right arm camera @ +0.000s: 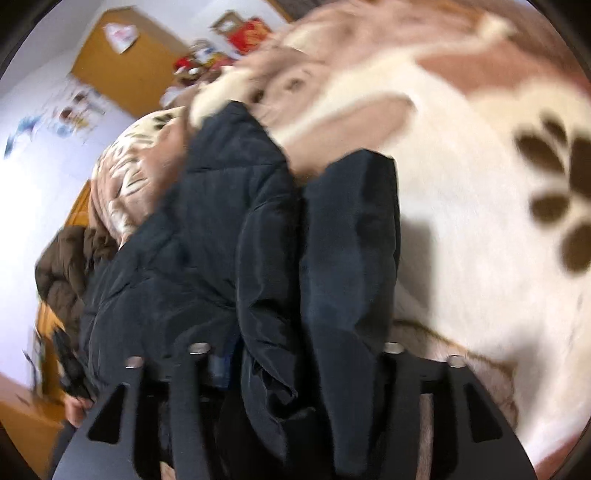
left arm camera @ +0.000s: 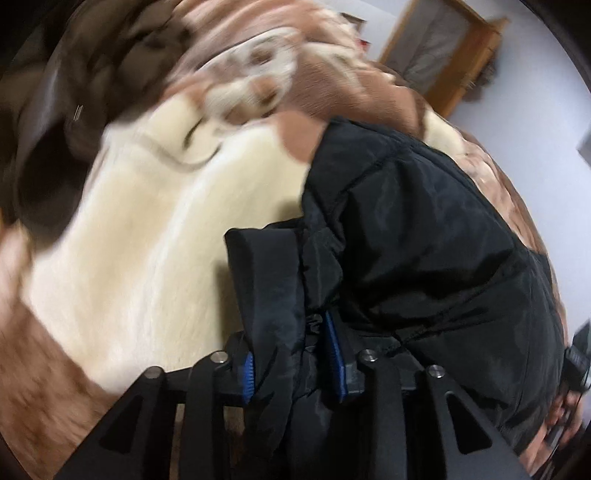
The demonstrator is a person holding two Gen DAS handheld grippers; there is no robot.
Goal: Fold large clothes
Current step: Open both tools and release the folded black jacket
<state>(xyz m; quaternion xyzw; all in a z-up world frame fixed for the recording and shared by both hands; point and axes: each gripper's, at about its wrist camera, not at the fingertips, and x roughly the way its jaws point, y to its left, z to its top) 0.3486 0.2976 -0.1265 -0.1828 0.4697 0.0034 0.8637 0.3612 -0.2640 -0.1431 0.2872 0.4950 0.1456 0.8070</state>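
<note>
Nearest the left wrist camera, the left gripper (left arm camera: 295,325) has black padded fabric bunched between its jaws; the blue pads (left arm camera: 334,354) show at either side of the cloth, but whether they press on it or merely flank it cannot be told. The fabric belongs to a black puffer jacket (left arm camera: 424,240), whose quilted bulk swells up and to the right of the jaws and lies on a plush blanket (left arm camera: 147,240) in cream and tan with brown leaf and swirl motifs. In the right wrist view, the right gripper (right arm camera: 321,258) points down along the same jacket (right arm camera: 221,221); a thick fold runs between the two fingers, and the right finger (right arm camera: 354,240) stands clear on the blanket side while the left one is buried in cloth, so the jaws stand spread wide around the fold rather than visibly pinching it. The blanket (right arm camera: 461,258) covers a bed, its cream field marked by a dark brown flower print (right arm camera: 554,184). A brown quilted garment (right arm camera: 66,266) lies heaped at the bed's far edge beside the jacket. Beyond the bed, the room has pale walls (right arm camera: 44,192) with blurred posters, an orange-brown wooden door (right arm camera: 125,70), and red and yellow clutter (right arm camera: 243,33). In the left view, a wooden-framed panel (left arm camera: 443,48) leans against the white wall. Both views are blurred.
</note>
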